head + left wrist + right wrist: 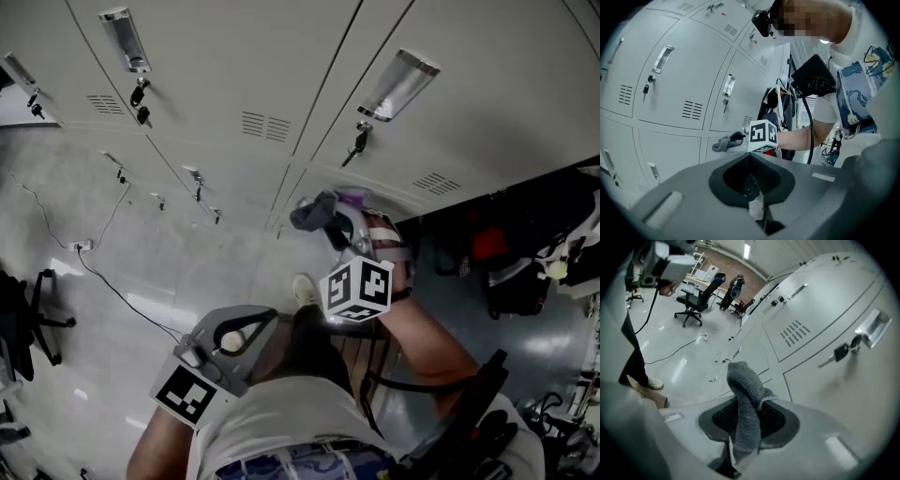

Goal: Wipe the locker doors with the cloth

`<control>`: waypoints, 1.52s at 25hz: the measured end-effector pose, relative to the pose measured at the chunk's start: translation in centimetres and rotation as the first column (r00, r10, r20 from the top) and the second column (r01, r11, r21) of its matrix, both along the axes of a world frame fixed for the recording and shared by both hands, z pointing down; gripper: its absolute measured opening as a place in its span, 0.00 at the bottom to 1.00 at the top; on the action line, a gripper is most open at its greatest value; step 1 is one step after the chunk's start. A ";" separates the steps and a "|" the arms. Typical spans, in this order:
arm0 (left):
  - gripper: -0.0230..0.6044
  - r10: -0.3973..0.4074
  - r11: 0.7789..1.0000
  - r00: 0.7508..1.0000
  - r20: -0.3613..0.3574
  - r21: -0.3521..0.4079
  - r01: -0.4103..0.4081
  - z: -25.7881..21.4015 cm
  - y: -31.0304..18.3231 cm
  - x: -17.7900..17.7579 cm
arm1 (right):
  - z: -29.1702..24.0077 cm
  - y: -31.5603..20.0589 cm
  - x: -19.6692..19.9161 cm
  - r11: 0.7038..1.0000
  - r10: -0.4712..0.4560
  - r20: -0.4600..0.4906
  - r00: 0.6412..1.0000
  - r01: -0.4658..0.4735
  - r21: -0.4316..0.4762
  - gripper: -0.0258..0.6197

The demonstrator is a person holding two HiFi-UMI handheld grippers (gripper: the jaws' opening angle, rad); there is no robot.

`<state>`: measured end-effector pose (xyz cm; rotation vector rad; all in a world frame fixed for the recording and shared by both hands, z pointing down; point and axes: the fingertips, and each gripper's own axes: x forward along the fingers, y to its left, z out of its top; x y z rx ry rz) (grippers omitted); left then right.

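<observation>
A grey cloth (743,390) is clamped in my right gripper (740,427) and its free end sticks up past the jaws. In the head view this gripper (330,223) holds the cloth (309,214) close to a lower locker door (375,202), just below a door seam; contact is unclear. The left gripper view shows the same cloth (724,143) beside the pale grey locker doors (670,84). My left gripper (752,187) is shut with nothing in it. It hangs low near the person's body (258,328), away from the lockers.
The doors carry metal handles (398,84) and keys in their locks (358,142). A cable (103,281) runs over the shiny floor. Office chairs (696,298) stand far off. Dark bags (511,272) lie at the right of the lockers.
</observation>
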<state>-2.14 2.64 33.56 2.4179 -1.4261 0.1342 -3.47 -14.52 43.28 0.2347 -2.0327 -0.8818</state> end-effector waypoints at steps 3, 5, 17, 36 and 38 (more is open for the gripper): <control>0.04 -0.001 1.000 1.000 0.002 0.003 0.001 -0.2 0.4 0.1 | -2.6 0.2 -1.1 1.000 -0.017 0.035 0.999 0.016 0.020 0.21; 0.04 -0.007 1.000 1.000 0.002 0.001 0.007 -0.1 0.5 0.1 | -2.7 -0.3 -2.1 1.000 -0.018 0.043 0.999 0.017 0.015 0.21; 0.04 -0.003 0.998 1.000 0.002 -0.062 0.004 1.7 0.1 0.8 | 4.8 -3.0 -3.6 0.996 0.006 -0.016 1.000 -0.007 -0.088 0.21; 0.04 -0.017 0.994 1.000 -0.013 -0.111 0.016 3.8 -0.4 2.0 | 14.0 -2.8 -3.8 0.986 -0.032 -0.094 0.995 0.016 -0.168 0.21; 0.04 -0.012 0.994 1.000 -0.014 -0.109 0.011 3.8 -0.4 2.3 | 13.6 -2.5 -3.4 0.988 -0.042 -0.081 0.996 0.030 -0.153 0.21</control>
